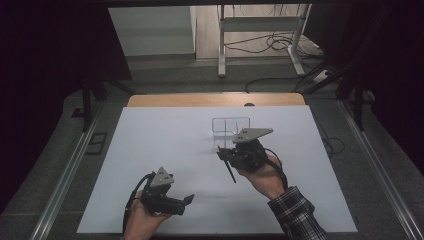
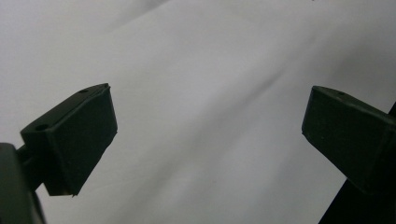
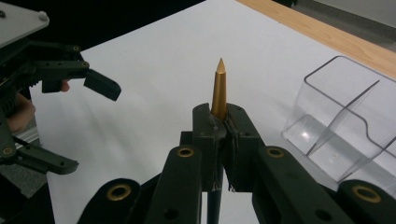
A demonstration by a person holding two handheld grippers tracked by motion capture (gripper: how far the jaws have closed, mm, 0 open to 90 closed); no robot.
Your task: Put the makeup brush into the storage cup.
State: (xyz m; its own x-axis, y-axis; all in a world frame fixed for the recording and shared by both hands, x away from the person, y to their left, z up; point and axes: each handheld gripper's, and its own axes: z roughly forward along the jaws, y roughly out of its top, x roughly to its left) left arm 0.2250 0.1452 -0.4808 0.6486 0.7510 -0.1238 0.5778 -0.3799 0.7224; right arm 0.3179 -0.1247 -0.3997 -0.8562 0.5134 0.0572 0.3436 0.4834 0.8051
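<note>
The right gripper [image 3: 219,128] is clenched on a slim pen with a gold, cone-tipped front section and a dark barrel [image 3: 219,88]. Its two jaws meet around the pen partway along, so the gold tip stands out past the pads while the dark barrel trails back under the gripper; in the high view that barrel slants down toward the person. Gripping it mid-length likely keeps the tip free for aiming into an opening.

Just to the side of the clenched jaws, near but not touching, stands a clear plastic organiser box with inner dividers [image 3: 341,121], resting on the white sheet that covers the wooden table [image 1: 165,145]. It is empty and open at the top, so it looks like the pen's destination.

Farther off, on the opposite side from the box, the left gripper [image 1: 187,200] is released, its jaws wide apart with nothing but white sheet between them in its own view. It hangs low over the sheet, well apart from the pen.

The pen looks smooth and rigid, its gold part tapering to a fine point.
</note>
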